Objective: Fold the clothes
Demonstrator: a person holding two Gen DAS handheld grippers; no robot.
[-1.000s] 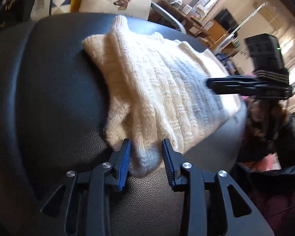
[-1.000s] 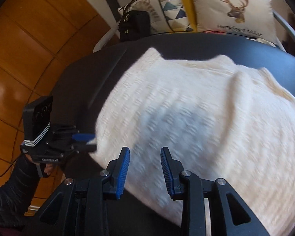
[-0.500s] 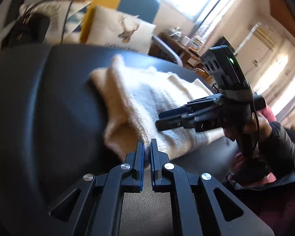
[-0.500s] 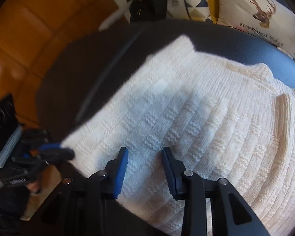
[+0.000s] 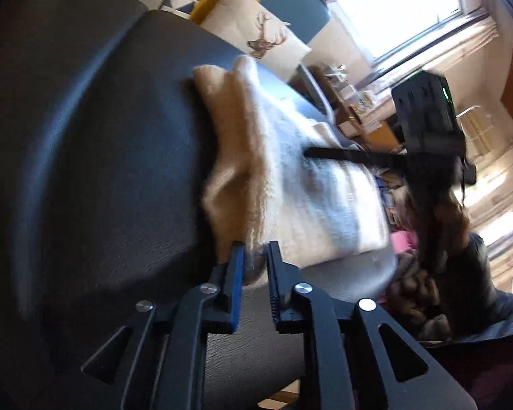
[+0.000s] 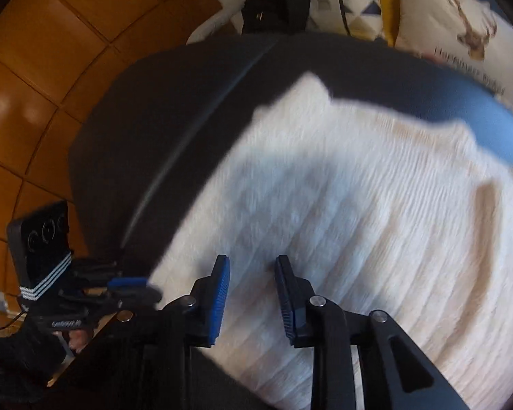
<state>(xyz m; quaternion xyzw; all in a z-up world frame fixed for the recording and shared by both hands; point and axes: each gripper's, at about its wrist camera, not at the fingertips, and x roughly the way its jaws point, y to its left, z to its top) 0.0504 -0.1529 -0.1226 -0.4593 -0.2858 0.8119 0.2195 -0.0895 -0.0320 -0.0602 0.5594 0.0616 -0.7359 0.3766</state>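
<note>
Motion blur softens the white knit sweater (image 6: 359, 222) in both views; its right and lower parts are cut off by the right wrist frame. The sweater's near corner (image 5: 253, 263) between the left jaws is smeared; contact cannot be judged.

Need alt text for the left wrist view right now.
A cream knitted sweater lies folded on a dark padded seat, its near corner between the opening left gripper fingers. The right gripper reaches over the sweater from the right; everything is motion-blurred.
</note>
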